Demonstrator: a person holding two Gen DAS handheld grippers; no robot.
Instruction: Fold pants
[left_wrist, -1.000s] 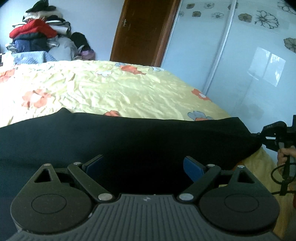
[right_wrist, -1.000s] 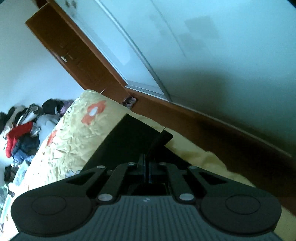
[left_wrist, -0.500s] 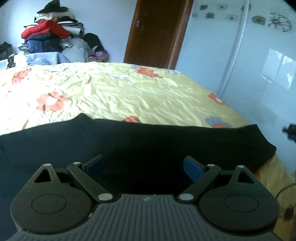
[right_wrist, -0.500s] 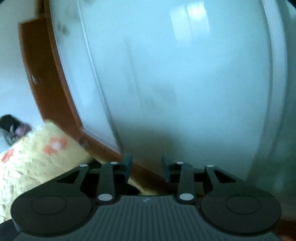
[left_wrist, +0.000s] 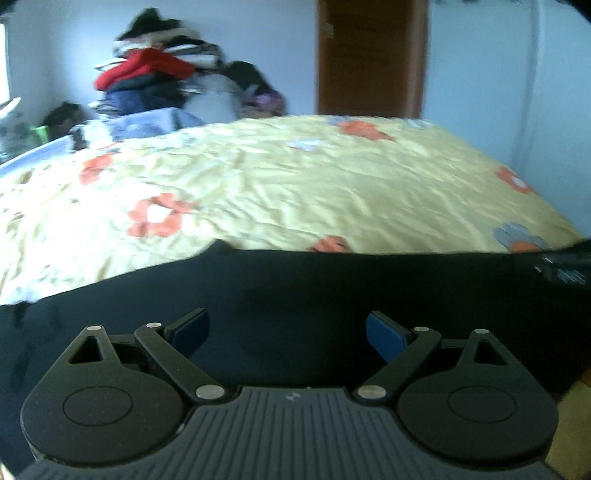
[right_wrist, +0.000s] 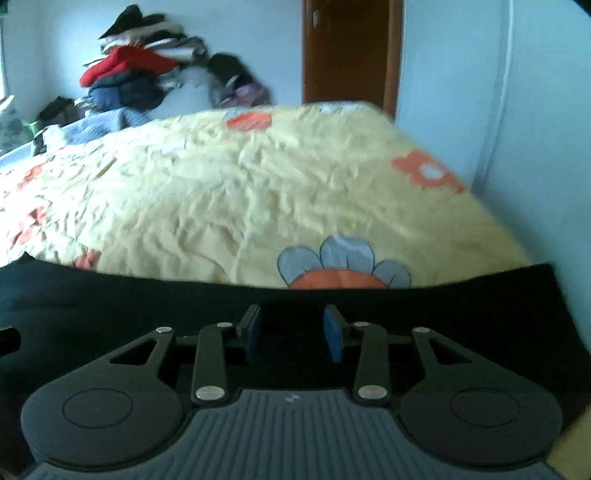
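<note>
Your left gripper (left_wrist: 287, 334) has its fingers spread wide with nothing held, and your right gripper (right_wrist: 291, 334) shows a narrower gap that is opening, nothing pinched in it. Both sit over the black pants (left_wrist: 332, 288), stretched flat along the bed's near edge. Beyond lie the yellow flowered bedsheet (left_wrist: 295, 184), then a clothes pile (left_wrist: 155, 77) and a brown door (left_wrist: 373, 55).

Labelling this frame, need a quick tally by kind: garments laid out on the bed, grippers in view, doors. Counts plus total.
Black pants laid flat on the yellow bedsheet: 1
Grippers: 2, left gripper open, right gripper jaws opening, neither clamping fabric
Wooden door: 1
Total: 4
The clothes pile in the far corner is not counted; blurred.
</note>
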